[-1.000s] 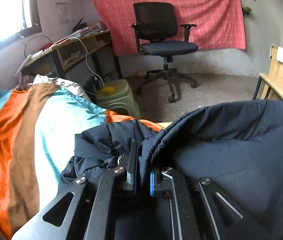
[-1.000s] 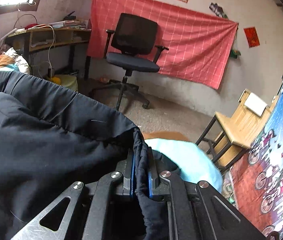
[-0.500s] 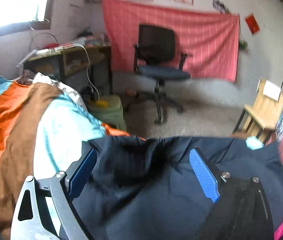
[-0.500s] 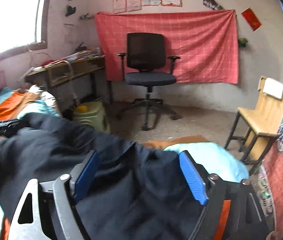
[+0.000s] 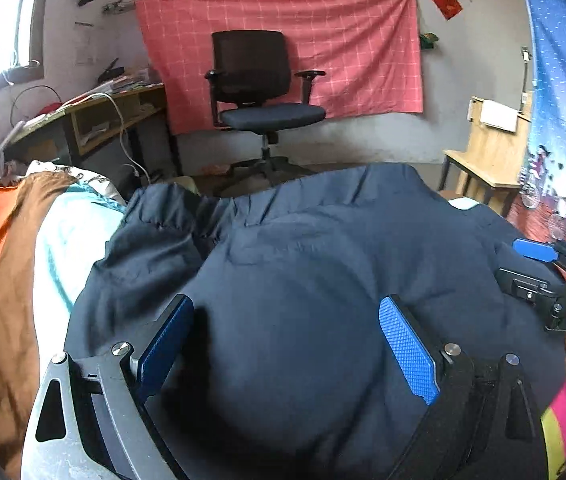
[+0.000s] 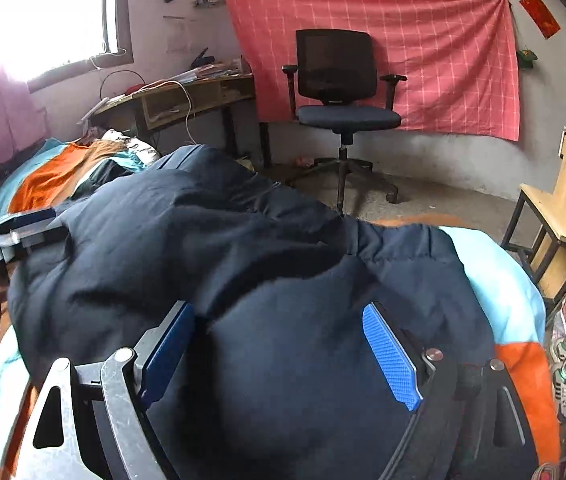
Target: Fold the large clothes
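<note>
Two grippers hang over a dark navy garment (image 5: pixel 307 264) that lies spread on a bed with a striped cover (image 5: pixel 11 264) in orange, brown and light blue. The left gripper (image 5: pixel 287 344) has its blue pads (image 5: pixel 407 352) wide apart, and only the flat cloth shows between them; they do not press it. The right gripper (image 6: pixel 279 344) also has its fingers far apart above the cloth, with nothing pinched. In the left wrist view the right gripper appears at the right edge, with a person's fingertips below it. The garment's far edge is puckered and bunched, and it reaches the far end of the bed. Behind the bed stand a black office chair (image 5: pixel 263 96), a desk (image 6: pixel 179 100) and a red checked cloth (image 6: pixel 423 52) on the wall.
</note>
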Motion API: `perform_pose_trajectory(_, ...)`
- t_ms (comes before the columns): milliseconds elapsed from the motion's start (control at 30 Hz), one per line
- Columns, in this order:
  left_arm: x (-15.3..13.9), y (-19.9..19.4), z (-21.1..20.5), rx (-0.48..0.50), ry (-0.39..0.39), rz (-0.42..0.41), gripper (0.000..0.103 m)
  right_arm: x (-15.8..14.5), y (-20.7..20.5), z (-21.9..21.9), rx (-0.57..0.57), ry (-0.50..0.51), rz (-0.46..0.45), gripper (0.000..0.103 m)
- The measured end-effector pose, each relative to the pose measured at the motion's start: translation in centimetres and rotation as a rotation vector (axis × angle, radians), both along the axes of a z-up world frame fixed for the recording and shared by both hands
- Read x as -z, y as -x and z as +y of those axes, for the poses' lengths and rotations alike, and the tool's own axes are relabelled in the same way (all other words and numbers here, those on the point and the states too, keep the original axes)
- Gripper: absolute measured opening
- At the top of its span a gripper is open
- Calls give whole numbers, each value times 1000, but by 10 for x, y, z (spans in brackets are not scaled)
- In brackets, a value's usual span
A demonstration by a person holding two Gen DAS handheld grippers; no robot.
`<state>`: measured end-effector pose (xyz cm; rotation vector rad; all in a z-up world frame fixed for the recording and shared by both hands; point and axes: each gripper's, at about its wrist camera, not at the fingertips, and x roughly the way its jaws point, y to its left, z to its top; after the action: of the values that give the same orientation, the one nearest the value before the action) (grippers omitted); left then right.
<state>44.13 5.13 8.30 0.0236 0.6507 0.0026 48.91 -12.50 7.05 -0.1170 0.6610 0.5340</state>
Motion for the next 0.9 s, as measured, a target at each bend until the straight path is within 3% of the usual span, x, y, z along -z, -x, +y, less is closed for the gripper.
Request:
perform_pose_trajectory(200, 10, -46, 22, -133, 25, 31, 93, 9, -51, 15, 47, 22, 44, 85)
perform_pose_trajectory(333, 20, -70, 36, -171, 16, 71, 93, 23, -89, 26, 73, 53, 107, 85)
perform_pose_trajectory(633, 37, -96, 55, -162, 78, 124, 97, 53, -126, 20, 85, 7, 206, 86)
perform_pose_trajectory(900, 37, -93, 58, -153, 93, 112, 97, 56, -123, 14, 89, -31, 203, 87)
